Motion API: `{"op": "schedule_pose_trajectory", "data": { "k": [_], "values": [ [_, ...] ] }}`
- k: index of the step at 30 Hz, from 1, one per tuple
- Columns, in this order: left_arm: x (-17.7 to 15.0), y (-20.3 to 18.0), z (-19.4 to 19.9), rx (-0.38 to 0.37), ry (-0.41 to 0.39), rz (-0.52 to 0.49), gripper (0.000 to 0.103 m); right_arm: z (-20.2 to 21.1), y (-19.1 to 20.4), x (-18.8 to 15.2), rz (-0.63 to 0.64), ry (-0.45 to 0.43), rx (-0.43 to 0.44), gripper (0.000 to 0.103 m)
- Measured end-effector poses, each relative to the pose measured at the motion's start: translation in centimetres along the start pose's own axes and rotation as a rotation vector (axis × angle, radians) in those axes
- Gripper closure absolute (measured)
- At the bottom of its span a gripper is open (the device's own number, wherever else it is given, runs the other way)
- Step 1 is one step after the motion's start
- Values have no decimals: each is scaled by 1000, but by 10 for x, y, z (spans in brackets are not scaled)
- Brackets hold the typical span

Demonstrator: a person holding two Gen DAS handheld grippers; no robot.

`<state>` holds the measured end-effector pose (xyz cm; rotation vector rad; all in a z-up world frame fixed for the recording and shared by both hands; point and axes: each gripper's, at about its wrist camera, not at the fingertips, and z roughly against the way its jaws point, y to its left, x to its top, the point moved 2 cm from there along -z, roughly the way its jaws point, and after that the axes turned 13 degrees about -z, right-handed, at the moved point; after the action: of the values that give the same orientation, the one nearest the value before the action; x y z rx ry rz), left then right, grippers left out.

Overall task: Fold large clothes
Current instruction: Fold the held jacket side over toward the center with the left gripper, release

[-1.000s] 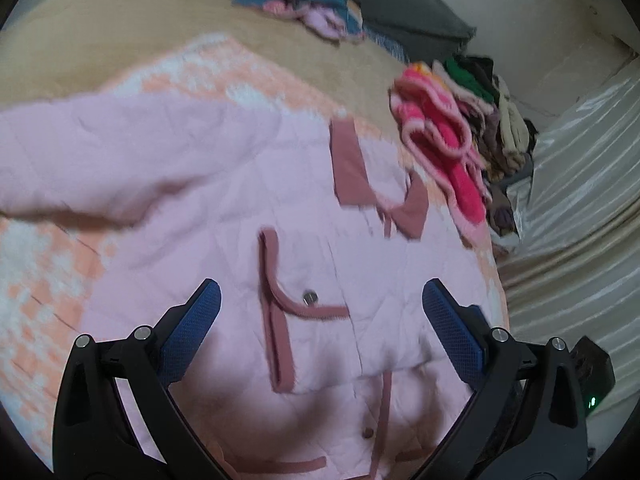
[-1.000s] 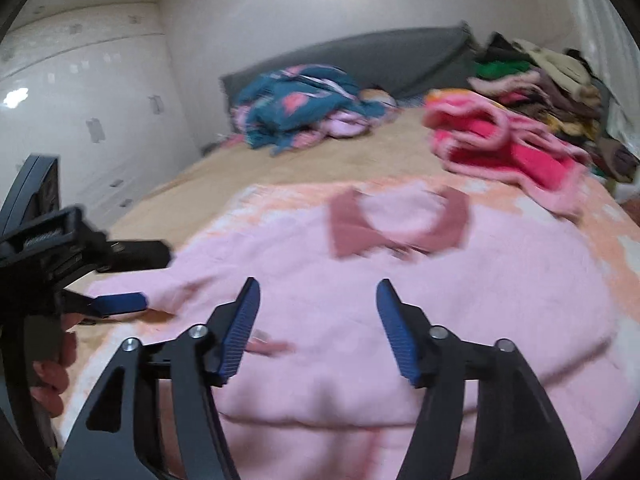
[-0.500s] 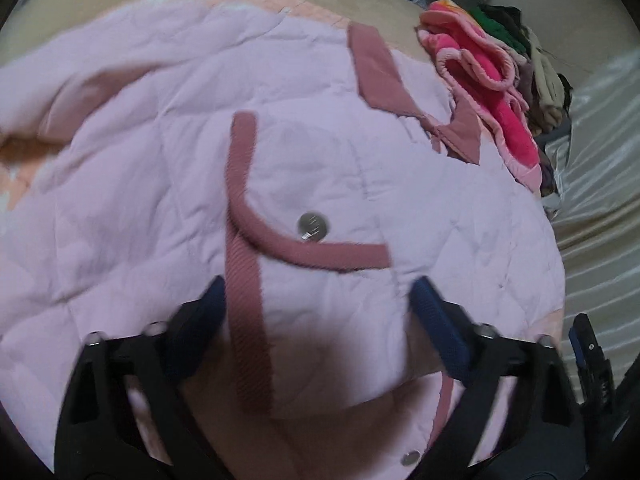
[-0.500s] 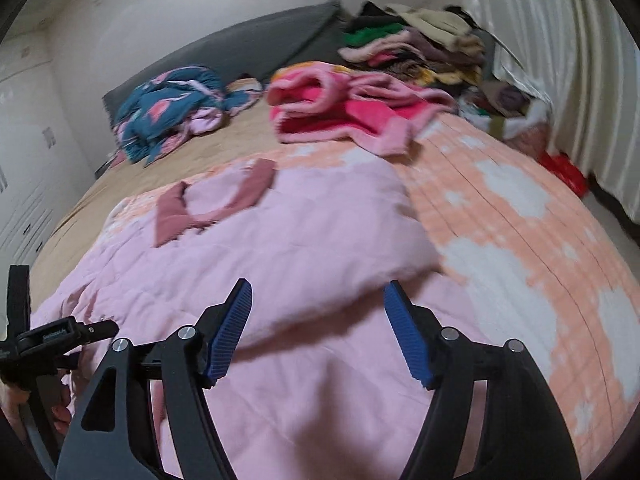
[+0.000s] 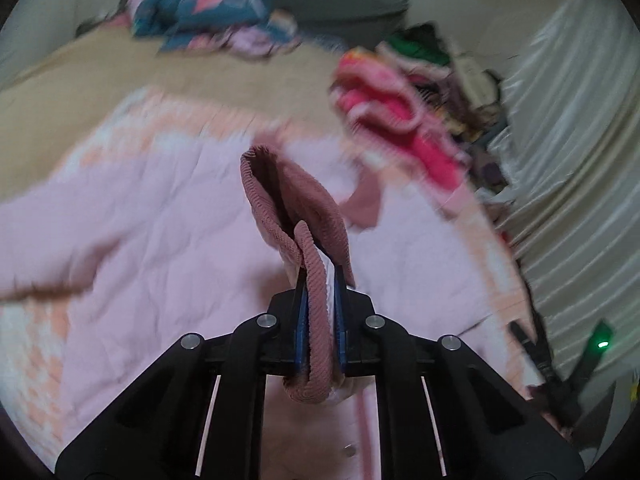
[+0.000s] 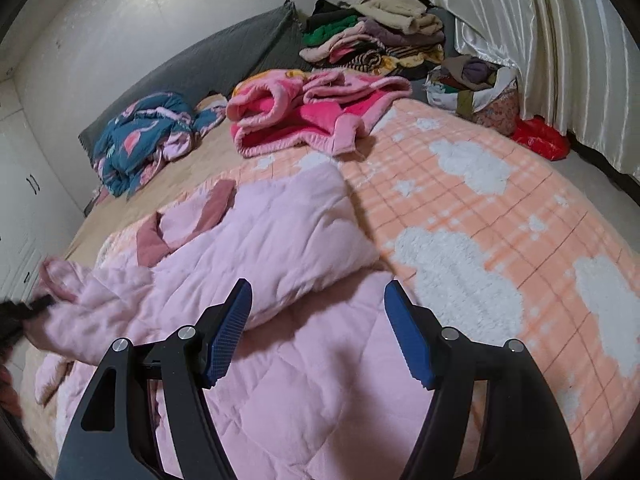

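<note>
A pale pink quilted jacket [image 6: 280, 248] with dusty-rose corduroy trim lies spread on the bed, its right sleeve folded over the body. My left gripper [image 5: 320, 300] is shut on a rose corduroy edge [image 5: 296, 208] of the jacket and holds it lifted above the garment [image 5: 160, 240]. My right gripper [image 6: 318, 332] is open and empty, hovering just above the jacket's lower part. The jacket's collar [image 6: 184, 224] shows at the far left of the right wrist view.
An orange plaid blanket with white clouds [image 6: 500, 216] covers the bed. A bright pink fleece garment [image 6: 304, 112] and a blue patterned bundle [image 6: 148, 136] lie farther back. A clothes pile [image 6: 380, 40], a full bag [image 6: 480, 92] and curtains [image 6: 560, 40] are at the right.
My left gripper closed on the jacket's corduroy edge and lifted it. My right gripper stayed open, with its view now over the jacket's lower part.
</note>
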<state>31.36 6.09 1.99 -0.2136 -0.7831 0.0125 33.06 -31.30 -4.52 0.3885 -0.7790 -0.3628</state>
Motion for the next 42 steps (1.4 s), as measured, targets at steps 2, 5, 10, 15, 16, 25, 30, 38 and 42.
{"op": "schedule_pose_trajectory", "data": {
  "k": [2, 5, 10, 15, 16, 25, 30, 38, 42],
  "values": [
    [22, -5, 17, 49, -53, -44, 98, 3, 2, 6, -16, -8, 2, 35],
    [43, -7, 33, 77, -100, -73, 98, 3, 10, 10, -30, 5, 38, 35],
    [48, 6, 30, 116, -106, -67, 98, -13, 38, 10, 56, 34, 35, 35],
    [21, 39, 2, 145, -17, -10, 98, -38, 62, 5, 142, 106, 40, 27],
    [14, 45, -4, 159, -1, -6, 98, -42, 64, 4, 160, 109, 35, 27],
    [-42, 82, -50, 217, 130, 23, 98, -99, 74, -18, 265, 228, -52, 26],
    [-67, 95, -70, 211, 192, 44, 96, -130, 58, -36, 252, 301, -111, 26],
    [-74, 90, -69, 239, 213, -13, 81, -120, 57, -45, 221, 272, -126, 25],
    [-73, 86, -60, 243, 215, -23, 65, -97, 52, -46, 173, 252, -94, 24]
  ]
}}
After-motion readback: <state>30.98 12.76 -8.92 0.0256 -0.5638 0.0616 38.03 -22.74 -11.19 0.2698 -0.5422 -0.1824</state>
